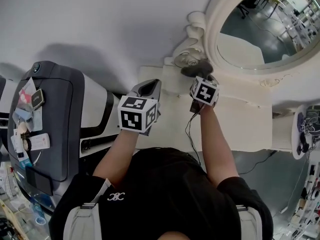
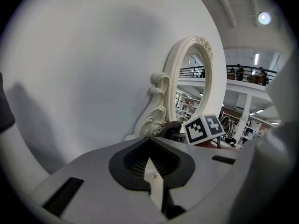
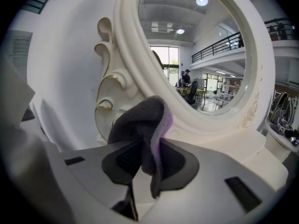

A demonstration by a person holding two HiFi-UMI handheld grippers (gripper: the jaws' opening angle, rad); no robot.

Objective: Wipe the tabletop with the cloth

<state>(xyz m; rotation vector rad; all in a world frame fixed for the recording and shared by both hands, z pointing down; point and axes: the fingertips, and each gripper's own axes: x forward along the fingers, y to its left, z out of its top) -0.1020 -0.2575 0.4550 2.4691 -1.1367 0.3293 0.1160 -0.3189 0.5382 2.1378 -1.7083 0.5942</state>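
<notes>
The dark grey cloth (image 3: pixel 145 125), purple on one side, is bunched between the jaws of my right gripper (image 3: pixel 149 158), which is shut on it. In the head view the cloth (image 1: pixel 196 68) lies against the carved foot of the mirror frame (image 1: pixel 192 49), at the back of the white tabletop (image 1: pixel 240 119), with my right gripper (image 1: pixel 199 75) just behind it. My left gripper (image 1: pixel 150 88) hovers over the table's left part, its jaws shut with nothing between them. From the left gripper view, my left gripper (image 2: pixel 152 166) points toward the cloth (image 2: pixel 170 127) and the right gripper's marker cube (image 2: pixel 204 129).
An oval white-framed mirror (image 1: pixel 265 24) stands along the table's back, against the wall. A grey-and-white appliance (image 1: pixel 50 119) with small items on it stands left of the table. A thin cable (image 1: pixel 190 134) hangs below the right gripper. Clutter (image 1: pixel 307 129) sits at the far right.
</notes>
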